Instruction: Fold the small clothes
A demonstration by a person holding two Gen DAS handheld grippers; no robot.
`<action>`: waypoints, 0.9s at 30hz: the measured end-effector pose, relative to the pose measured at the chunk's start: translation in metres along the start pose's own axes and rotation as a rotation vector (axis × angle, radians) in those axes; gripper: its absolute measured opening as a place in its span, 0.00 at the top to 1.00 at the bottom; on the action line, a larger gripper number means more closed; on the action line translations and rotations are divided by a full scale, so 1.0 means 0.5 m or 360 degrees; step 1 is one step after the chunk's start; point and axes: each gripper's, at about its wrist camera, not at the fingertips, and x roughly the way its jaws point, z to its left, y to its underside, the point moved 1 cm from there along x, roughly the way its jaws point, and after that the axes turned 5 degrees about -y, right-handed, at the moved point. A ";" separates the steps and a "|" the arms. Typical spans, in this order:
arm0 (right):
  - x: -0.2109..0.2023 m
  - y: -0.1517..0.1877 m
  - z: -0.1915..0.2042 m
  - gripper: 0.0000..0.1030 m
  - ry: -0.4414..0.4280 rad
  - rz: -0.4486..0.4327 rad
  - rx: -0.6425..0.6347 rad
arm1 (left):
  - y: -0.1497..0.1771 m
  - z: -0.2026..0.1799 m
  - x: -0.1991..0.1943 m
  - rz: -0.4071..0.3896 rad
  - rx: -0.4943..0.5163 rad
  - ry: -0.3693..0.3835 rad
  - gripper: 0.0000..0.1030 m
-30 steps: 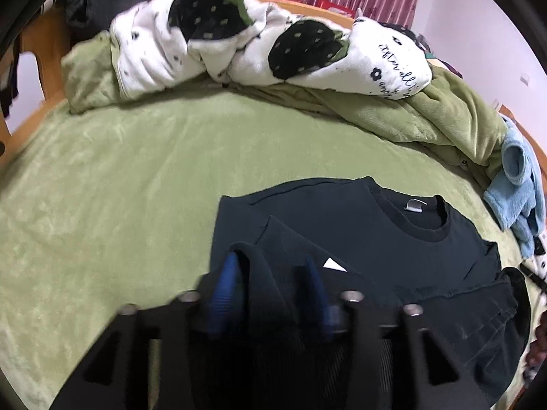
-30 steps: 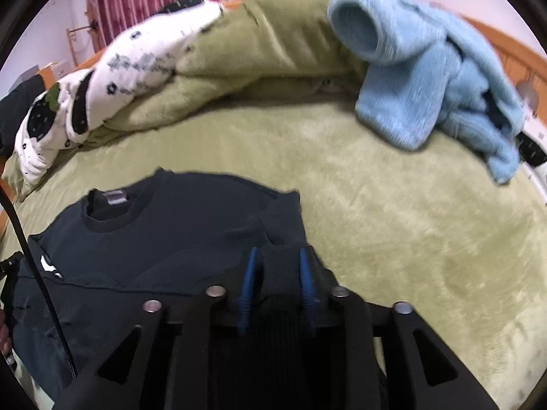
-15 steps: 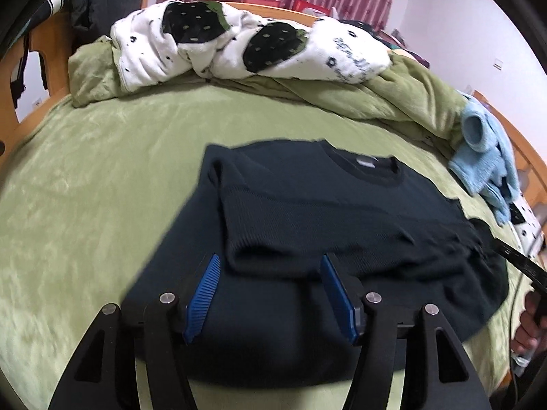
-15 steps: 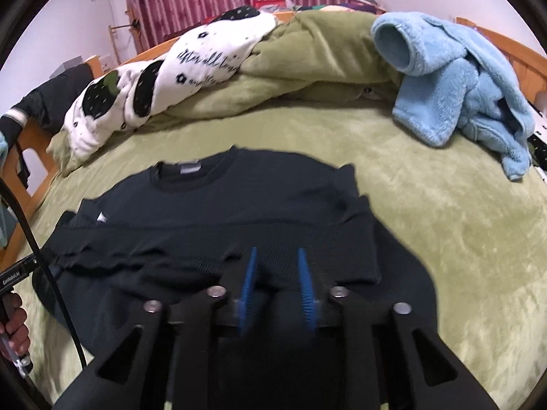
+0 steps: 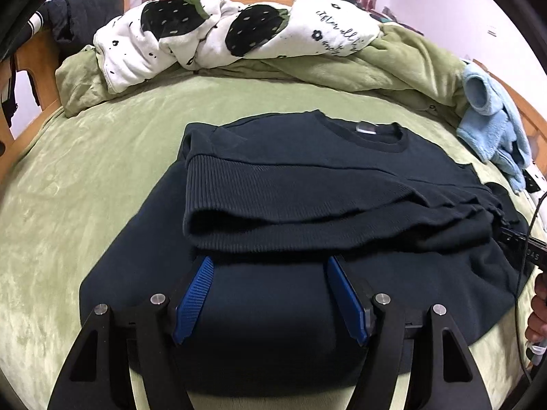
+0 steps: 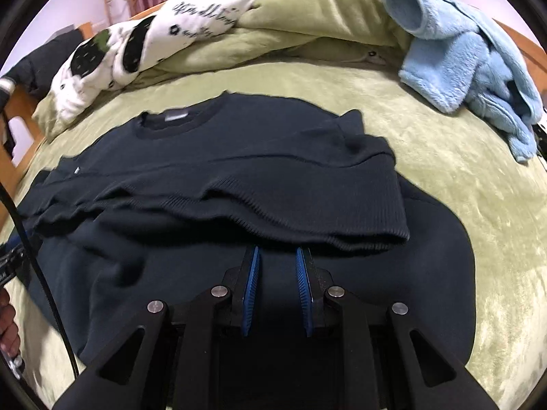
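Dark sweater (image 5: 307,177) flat on green bed (image 5: 85,188), hem folded up twd collar. Left hand-held gripper (image 5: 268,266) opening, nothing btwn pads. Right hand-held gripper (image 6: 276,256) narrow gap, pads clear of cloth.

Lower hem of the dark sweater (image 5: 307,184) is covered by its own ribbed folded-up layer. A hand (image 5: 538,314) is cut off at the right frame edge. Script on the white printed blanket (image 5: 239,34) cannot be read. Sweater edges are blurred in the right wrist view.
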 end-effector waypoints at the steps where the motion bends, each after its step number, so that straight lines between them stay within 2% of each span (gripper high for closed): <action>1: 0.006 -0.009 -0.002 0.78 -0.0024 0.0010 0.0022 | -0.004 0.001 0.004 -0.0002 -0.0004 -0.0003 0.35; 6: 0.014 -0.052 0.000 0.79 -0.0072 -0.0001 0.0024 | -0.038 0.020 0.013 -0.0043 -0.0110 0.0067 0.35; 9: 0.013 -0.080 0.000 0.78 -0.0043 -0.0045 0.0016 | -0.069 0.033 0.028 -0.0047 -0.0157 0.0102 0.35; 15: 0.033 -0.148 -0.016 0.78 -0.0058 -0.0062 0.0063 | -0.138 0.047 0.058 -0.0093 -0.0199 0.0104 0.35; 18: 0.024 -0.172 -0.025 0.78 -0.0012 -0.0159 0.0064 | -0.158 0.055 0.064 -0.0126 -0.0204 0.0084 0.35; 21: 0.012 -0.173 -0.042 0.73 0.0004 -0.0226 0.0070 | -0.162 0.063 0.072 -0.0121 -0.0201 0.0064 0.35; 23: 0.012 -0.171 -0.058 0.64 0.0030 -0.0222 0.0072 | -0.159 0.070 0.078 -0.0110 -0.0199 0.0041 0.35; 27: 0.013 -0.156 -0.102 0.55 0.0127 -0.0189 0.0084 | -0.157 0.090 0.091 -0.0087 -0.0206 -0.0050 0.35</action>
